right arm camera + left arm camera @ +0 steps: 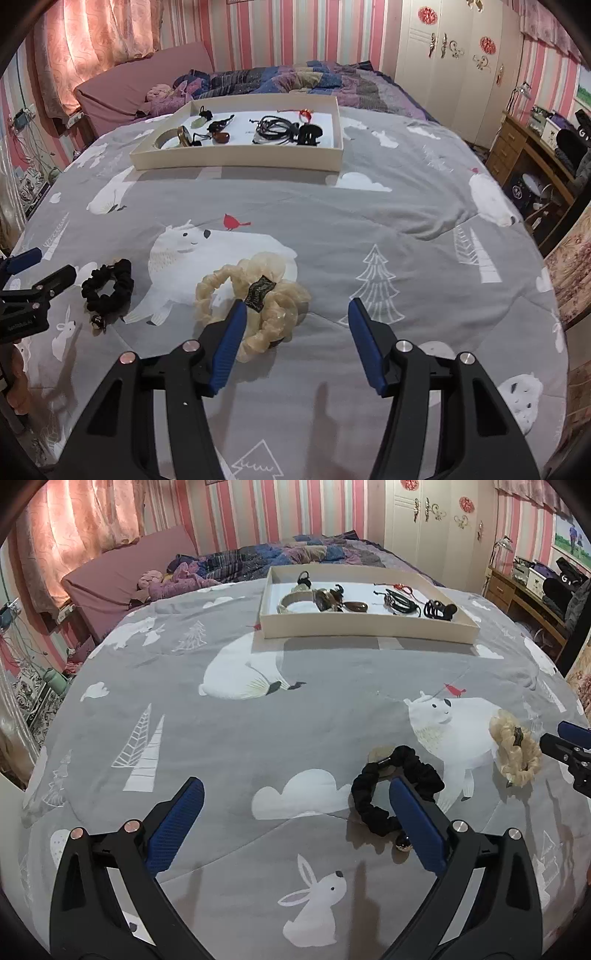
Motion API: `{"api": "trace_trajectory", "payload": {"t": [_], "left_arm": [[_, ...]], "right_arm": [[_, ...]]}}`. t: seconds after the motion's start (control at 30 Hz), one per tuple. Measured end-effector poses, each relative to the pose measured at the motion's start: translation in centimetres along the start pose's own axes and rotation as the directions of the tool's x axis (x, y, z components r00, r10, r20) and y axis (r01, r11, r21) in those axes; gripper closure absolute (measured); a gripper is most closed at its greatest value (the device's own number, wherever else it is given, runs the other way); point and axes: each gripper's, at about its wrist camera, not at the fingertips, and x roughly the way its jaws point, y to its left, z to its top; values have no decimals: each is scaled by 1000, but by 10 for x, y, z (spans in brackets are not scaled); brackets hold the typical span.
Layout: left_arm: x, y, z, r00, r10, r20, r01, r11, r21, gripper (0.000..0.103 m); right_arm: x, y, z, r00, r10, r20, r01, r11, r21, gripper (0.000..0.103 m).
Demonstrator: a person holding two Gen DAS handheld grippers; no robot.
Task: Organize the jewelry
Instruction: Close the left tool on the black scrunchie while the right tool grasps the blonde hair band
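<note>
My left gripper (295,805) and right gripper (297,321) both gape, grasping nothing; the cream tray (236,160) near the bed's far edge holds black hair ties (275,127) and clips.

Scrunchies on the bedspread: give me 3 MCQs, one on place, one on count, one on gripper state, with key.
1. Where is the cream tray?
A. beyond both scrunchies, toward the pillow
B. between the scrunchies
C. on the desk

2. How many scrunchies lie outside the tray?
A. one
B. two
C. four

3. How are the right gripper fingers?
A. shut on the tray
B. spread, holding nothing
C. out of view

Key:
1 A, the tray sits farther up the bed.
2 B, a black scrunchie and a cream scrunchie lie on the bedspread.
3 B, the fingers stand apart with nothing between them.
</note>
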Motion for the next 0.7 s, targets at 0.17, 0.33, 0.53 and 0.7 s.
{"api": "trace_trajectory", "payload": {"t": [0.17,0.33,0.53,0.7], "left_arm": [[11,-9,-4,1000,-10,-24,11,999,30,12],[24,-19,-9,998,-20,-57,23,998,56,23],[35,-18,-7,995,-51,-88,53,998,28,32],[36,-20,-4,995,-59,-85,62,997,36,47]], "right_arm": [[17,1,-1,1000,12,-27,-12,1000,-6,45],[27,6,-3,999,-3,-40,2,1000,-21,45],[37,4,-6,999,-7,-48,6,1000,-16,46],[39,5,-6,999,-10,-44,10,1000,-18,55]]}}
